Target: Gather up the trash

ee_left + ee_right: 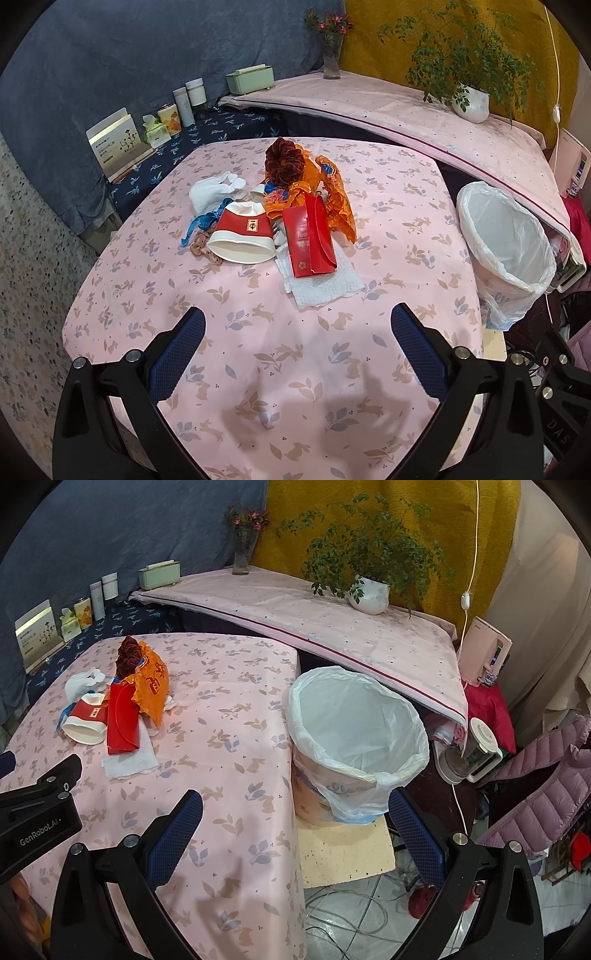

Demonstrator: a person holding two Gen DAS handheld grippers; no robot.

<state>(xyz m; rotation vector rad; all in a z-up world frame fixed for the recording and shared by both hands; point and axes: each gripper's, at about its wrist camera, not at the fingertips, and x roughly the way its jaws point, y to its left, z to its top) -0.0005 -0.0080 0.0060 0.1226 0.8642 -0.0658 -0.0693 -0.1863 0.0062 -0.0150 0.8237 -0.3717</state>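
A pile of trash lies on the pink tablecloth [258, 362]: a tipped red-and-white paper cup [242, 236], a red paper box [310, 240] on a white tissue [325, 286], an orange plastic bag [321, 192], a dark red scrunchie [284, 158] and a white cloth [212, 190]. The bin [506, 243] with a white liner stands right of the table. My left gripper [297, 332] is open and empty, short of the pile. My right gripper [295, 814] is open and empty, in front of the bin [354, 731]; the pile, with its red box [123, 720], lies to its left.
A blue tape and a beige chain [203, 247] lie left of the cup. A shelf behind holds a vase [331, 55], a potted plant [471, 99], a green box and jars. Right of the bin are a blender [472, 753], a pink jacket and cables on the floor.
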